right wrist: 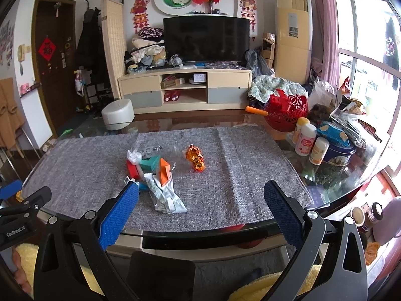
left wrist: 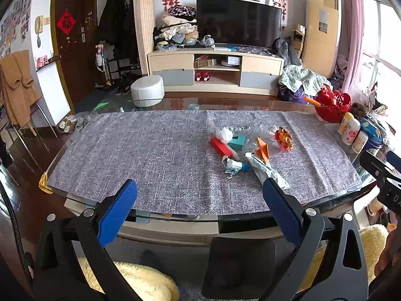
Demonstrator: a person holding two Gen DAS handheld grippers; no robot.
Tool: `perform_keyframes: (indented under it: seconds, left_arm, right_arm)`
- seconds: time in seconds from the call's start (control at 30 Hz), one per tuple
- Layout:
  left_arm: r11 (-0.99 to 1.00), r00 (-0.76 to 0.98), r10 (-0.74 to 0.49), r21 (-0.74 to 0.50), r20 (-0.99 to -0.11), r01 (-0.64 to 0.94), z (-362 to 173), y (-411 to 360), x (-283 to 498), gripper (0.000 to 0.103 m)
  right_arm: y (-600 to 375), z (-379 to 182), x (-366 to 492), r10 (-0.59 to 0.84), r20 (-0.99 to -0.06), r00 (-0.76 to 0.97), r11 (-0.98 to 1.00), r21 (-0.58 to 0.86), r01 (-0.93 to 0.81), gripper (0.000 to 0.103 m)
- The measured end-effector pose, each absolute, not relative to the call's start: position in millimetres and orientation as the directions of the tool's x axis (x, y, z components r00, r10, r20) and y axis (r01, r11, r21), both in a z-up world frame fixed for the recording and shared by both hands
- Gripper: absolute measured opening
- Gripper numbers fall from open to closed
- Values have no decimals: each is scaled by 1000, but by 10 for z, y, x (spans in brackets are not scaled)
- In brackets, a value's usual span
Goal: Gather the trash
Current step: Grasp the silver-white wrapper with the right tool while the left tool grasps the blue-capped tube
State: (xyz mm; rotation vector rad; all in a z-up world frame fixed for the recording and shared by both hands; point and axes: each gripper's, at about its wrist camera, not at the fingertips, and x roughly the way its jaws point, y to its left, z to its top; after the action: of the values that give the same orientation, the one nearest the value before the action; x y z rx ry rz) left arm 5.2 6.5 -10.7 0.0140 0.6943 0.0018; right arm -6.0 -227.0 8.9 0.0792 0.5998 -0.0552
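A pile of trash lies on the grey mat (left wrist: pixel 150 150) on the glass table. It holds a red box (left wrist: pixel 221 148), a teal box (left wrist: pixel 238 142), an orange paper piece (left wrist: pixel 262 150), a white crumpled wrapper (left wrist: pixel 268 173), a small blue-white item (left wrist: pixel 235 166) and an orange-gold foil wrapper (left wrist: pixel 284 139). In the right wrist view I see the silver-white wrapper (right wrist: pixel 165 197), the orange piece (right wrist: pixel 165 171), the teal box (right wrist: pixel 150 163), the red box (right wrist: pixel 132 170) and the foil wrapper (right wrist: pixel 195 159). My left gripper (left wrist: pixel 199 190) is open and empty near the table's front edge. My right gripper (right wrist: pixel 200 190) is open and empty, also at the front edge.
A red basket (right wrist: pixel 285 110), several white bottles (right wrist: pixel 304 139), a blue tin (right wrist: pixel 338 153) and bags crowd the table's right end. A TV stand (right wrist: pixel 185 87) and a white stool (right wrist: pixel 117 115) stand beyond the table. A chair back (left wrist: pixel 238 263) is below the left gripper.
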Motion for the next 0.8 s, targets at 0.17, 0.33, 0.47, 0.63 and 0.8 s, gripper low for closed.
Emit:
perform_keyframes:
  seconds: [0.17, 0.33, 0.47, 0.63, 0.8]
  left_arm:
    - [1000, 756, -11, 10, -655, 24, -225, 105, 128, 95]
    - [999, 734, 10, 30, -679, 14, -334, 98, 323, 95]
    - [1000, 696, 4, 21, -718, 17, -519, 153, 497, 94]
    - [998, 658, 15, 47, -753, 32, -725, 155, 767, 93]
    - [994, 619, 36, 93, -784, 59, -936, 104, 1016, 93]
  right_arm:
    - [-2251, -23, 22, 20, -567, 823, 996, 80, 32, 100]
    - [-2211, -229, 222, 55, -616, 786, 996, 94, 4, 100]
    - [-2174, -457, 411, 86, -661, 745, 993, 113, -14, 100]
    - [-2160, -736, 683, 130, -706, 697, 989, 144, -39, 100]
    - [-2125, -969, 979, 141, -745, 652, 988, 145, -47, 100]
